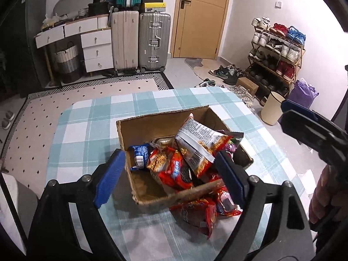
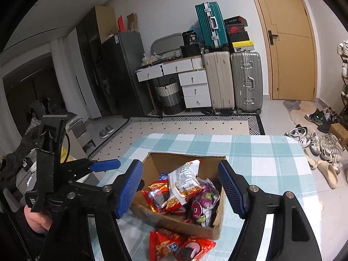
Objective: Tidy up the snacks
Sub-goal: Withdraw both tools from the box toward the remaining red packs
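Observation:
An open cardboard box (image 1: pixel 150 128) (image 2: pixel 161 161) stands on the teal checked tablecloth (image 1: pixel 87 130) (image 2: pixel 265 152). It holds several snack packets: a red cookie packet (image 1: pixel 171 171), a silver-backed noodle packet (image 1: pixel 195 139) (image 2: pixel 184 180), a blue packet (image 1: pixel 140 152) and a purple one (image 2: pixel 204 202). More red packets (image 1: pixel 202 211) (image 2: pixel 174 245) lie on the cloth against the box's near wall. My left gripper (image 1: pixel 169 154) hovers open over the box's near side, with nothing between its pads. My right gripper (image 2: pixel 180 163) is open above the box too, and empty.
The other gripper's blue finger (image 1: pixel 293 108) (image 2: pixel 106 165) shows at each view's edge, held by a hand (image 1: pixel 326 191) (image 2: pixel 34 217). On the floor beyond are a patterned rug (image 2: pixel 195 126), suitcases (image 1: pixel 139 41), white drawers (image 2: pixel 193 87), a bin (image 1: pixel 273 106), a shoe rack (image 1: pixel 276 50) and loose shoes (image 2: pixel 322 145).

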### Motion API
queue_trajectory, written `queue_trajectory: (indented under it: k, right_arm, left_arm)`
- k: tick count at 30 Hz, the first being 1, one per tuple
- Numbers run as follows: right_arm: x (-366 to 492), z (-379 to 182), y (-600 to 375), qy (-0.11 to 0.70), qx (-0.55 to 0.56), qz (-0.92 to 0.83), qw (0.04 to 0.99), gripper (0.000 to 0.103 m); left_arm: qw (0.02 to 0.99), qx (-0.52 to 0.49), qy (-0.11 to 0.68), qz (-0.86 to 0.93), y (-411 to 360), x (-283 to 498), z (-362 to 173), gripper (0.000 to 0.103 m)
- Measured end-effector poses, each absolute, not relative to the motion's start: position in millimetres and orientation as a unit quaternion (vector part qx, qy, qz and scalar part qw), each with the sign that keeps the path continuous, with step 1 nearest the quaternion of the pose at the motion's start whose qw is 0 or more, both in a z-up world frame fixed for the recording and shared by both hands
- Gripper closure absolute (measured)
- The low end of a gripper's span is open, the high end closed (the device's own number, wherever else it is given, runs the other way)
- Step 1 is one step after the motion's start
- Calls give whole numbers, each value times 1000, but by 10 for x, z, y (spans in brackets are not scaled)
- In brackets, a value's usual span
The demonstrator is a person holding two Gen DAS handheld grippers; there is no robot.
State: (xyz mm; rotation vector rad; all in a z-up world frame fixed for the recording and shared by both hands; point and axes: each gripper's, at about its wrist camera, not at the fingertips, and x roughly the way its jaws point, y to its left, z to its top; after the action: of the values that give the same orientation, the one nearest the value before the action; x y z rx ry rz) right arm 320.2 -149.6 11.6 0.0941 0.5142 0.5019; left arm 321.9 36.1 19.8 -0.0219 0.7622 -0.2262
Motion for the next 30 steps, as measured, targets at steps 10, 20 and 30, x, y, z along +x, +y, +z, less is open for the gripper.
queue_trajectory:
  k: [10, 20, 30]
  right_arm:
    - [2665, 188, -1617, 237, 56, 243, 939, 18]
    - [2161, 96, -1719, 232, 67, 234, 942, 11]
    - [1799, -85, -1878, 236, 87, 222, 942, 2]
  left_arm:
    - [932, -6, 349, -97, 277, 2725, 362, 2]
    - [934, -7, 347, -88, 201, 2348, 342, 1]
    - [926, -24, 365, -88, 123, 2184, 70, 1]
